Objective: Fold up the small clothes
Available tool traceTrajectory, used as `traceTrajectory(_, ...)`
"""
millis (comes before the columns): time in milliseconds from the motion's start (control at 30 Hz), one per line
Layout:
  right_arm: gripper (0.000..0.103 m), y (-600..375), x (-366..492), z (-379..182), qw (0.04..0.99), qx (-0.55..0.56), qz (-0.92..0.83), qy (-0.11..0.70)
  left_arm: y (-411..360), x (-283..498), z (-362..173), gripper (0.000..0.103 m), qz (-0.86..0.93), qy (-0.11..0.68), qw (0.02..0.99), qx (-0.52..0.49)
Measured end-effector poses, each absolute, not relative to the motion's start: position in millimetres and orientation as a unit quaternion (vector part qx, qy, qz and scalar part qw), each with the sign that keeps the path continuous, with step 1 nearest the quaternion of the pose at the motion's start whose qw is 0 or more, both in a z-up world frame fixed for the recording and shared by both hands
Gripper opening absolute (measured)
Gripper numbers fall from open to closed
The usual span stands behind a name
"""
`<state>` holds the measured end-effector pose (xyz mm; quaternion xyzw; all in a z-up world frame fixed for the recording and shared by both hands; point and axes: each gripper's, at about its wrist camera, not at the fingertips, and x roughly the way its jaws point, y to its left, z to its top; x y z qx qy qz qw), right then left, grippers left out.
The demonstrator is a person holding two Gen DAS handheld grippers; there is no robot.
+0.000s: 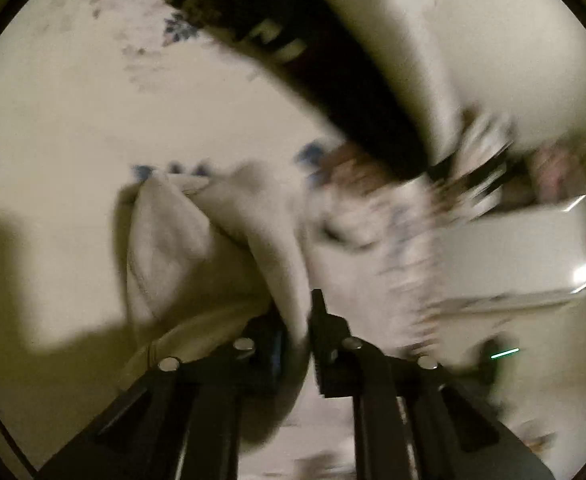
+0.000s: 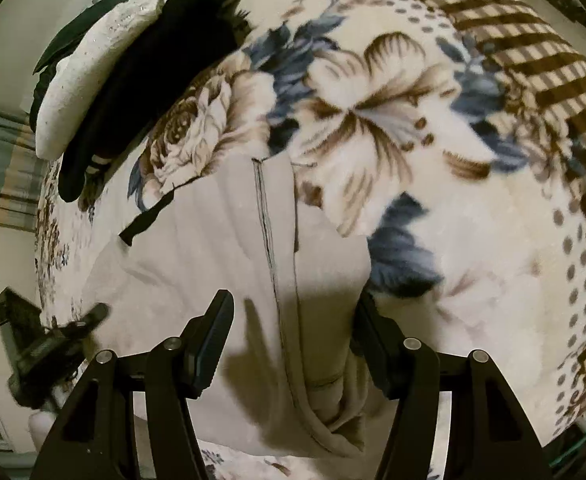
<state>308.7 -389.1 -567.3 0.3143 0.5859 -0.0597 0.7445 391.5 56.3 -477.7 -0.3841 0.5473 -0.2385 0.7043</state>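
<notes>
On top of the floral blanket (image 2: 373,128) lies the beige garment (image 2: 221,240), a small piece with a dark seam line running down its middle; every place below is given from that garment. The left gripper (image 1: 307,320) has its jaws pinched narrow on a fold of the garment's cloth, which bunches and lifts up from the pads in the blurred left wrist view. The right gripper (image 2: 293,332) stands wide over the garment's near part, one finger on each side of the seam, with nothing pressed between them. My judgement is that the fold is at an early stage: the cloth is mostly spread, one edge is gathered, no neat folded shape shows yet, and the doubling over and smoothing are left. Beyond the garment's far left corner sits a pile of dark clothes (image 2: 165,52) with a white padded piece (image 2: 93,72) on it, near but apart from the garment. To the garment's right the blanket is bare as far as its checked border (image 2: 533,72), which gives the freest room; the left side is tighter, close to the blanket's edge.
</notes>
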Motion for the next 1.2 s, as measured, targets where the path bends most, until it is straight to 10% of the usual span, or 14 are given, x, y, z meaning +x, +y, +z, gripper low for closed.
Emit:
traceTrajectory(200, 0.063, -401.4, 307.9, -564.9, 0.742, 0.322, -0.069, 0.584, 101.2, 374.5, -535.3, 0.008, -0.229, 0.493, 0.578, -0.609)
traceTrajectory(367, 0.063, -408.2, 309.5, -563.0, 0.738, 0.329, -0.070, 0.585, 113.7, 376.6, -542.1, 0.014, -0.176, 0.561, 0.625, -0.513)
traceTrajectory(533, 0.063, -400.4, 322.1, -547.5, 0.751, 0.306, -0.055, 0.582, 88.5, 387.2, -505.7, 0.060, -0.190, 0.576, 0.684, -0.406)
traceTrajectory(833, 0.063, -392.1, 371.4, -572.7, 0.738, 0.294, -0.055, 0.605, 14.5, 420.0, -495.8, 0.063, -0.182, 0.614, 0.749, -0.168)
traceTrajectory(900, 0.063, -391.5, 381.6, -585.2, 0.732, 0.296, -0.054, 0.611, 8.2, 422.7, -501.4, 0.059, -0.176, 0.616, 0.755, -0.135)
traceTrajectory(1000, 0.041, -386.2, 391.3, -590.8, 0.738, 0.294, -0.045, 0.606, 5.5, 424.5, -495.4, 0.003, -0.177, 0.603, 0.766, -0.133)
traceTrajectory(1067, 0.008, -379.9, 394.5, -584.4, 0.749, 0.277, -0.042, 0.600, 17.2, 420.7, -482.4, 0.003, -0.171, 0.582, 0.779, -0.155)
traceTrajectory(1200, 0.006, -371.4, 390.5, -556.6, 0.780, 0.259, -0.036, 0.568, 53.5, 413.4, -459.6, 0.003, -0.158, 0.552, 0.785, -0.231)
